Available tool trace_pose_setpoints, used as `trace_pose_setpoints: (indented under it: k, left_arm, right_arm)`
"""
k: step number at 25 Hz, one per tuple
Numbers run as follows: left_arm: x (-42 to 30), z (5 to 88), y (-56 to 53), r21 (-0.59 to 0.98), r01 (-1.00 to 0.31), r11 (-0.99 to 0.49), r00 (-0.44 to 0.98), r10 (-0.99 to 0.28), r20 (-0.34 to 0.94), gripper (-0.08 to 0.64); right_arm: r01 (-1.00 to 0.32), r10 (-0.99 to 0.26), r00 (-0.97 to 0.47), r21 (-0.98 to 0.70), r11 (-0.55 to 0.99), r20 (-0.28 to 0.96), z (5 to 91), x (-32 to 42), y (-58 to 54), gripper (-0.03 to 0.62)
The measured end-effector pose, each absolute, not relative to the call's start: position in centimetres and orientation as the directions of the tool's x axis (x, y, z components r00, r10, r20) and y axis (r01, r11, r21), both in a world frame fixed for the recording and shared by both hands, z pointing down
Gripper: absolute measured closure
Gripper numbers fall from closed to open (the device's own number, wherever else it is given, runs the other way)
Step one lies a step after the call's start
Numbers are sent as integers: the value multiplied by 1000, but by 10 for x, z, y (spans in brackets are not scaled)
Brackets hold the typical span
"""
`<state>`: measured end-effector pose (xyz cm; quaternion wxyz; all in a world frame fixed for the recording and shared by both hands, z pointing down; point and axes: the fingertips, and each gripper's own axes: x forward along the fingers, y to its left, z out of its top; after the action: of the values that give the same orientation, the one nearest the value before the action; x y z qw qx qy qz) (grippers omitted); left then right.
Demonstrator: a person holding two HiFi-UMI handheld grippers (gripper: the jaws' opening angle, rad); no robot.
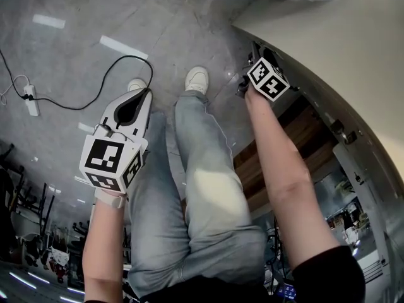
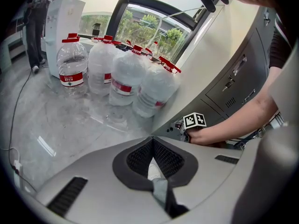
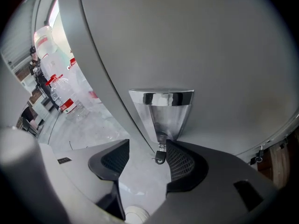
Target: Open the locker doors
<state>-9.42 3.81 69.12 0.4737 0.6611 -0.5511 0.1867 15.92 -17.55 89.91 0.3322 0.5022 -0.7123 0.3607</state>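
Black key point(image 3: 160, 157) between wide-apart right tongs point(image 3: 148, 144)

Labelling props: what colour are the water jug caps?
Red caps, clearest in the left gripper view.

The right gripper point(image 3: 145, 149) is holding its jaws wide apart before a grey locker door point(image 3: 210, 55). A key point(image 3: 160, 156) is hanging under the chrome handle point(image 3: 162, 111), just beside one pad.

Lockers point(image 1: 353, 55) wall off everything from 1 to 4 o'clock in the head view. The floor point(image 1: 76, 17) lies free from 9 to 12, crossed by a cable point(image 1: 82, 108) at 10. Bottles point(image 2: 126, 78) stand clustered against the lockers' side.
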Motion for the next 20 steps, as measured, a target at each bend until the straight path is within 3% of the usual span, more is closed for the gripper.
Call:
trace_pose_setpoints:
  k: [15, 20]
  left_arm:
    - [-81, 686, 39, 410, -912, 17, 337, -538, 772, 543]
    - [-80, 686, 41, 412, -911, -6, 351, -538, 767, 543]
  right_arm:
    - [-964, -551, -266, -231, 133, 791, 882, 151, -187, 331]
    - [-965, -545, -262, -214, 151, 796, 881, 157, -177, 373]
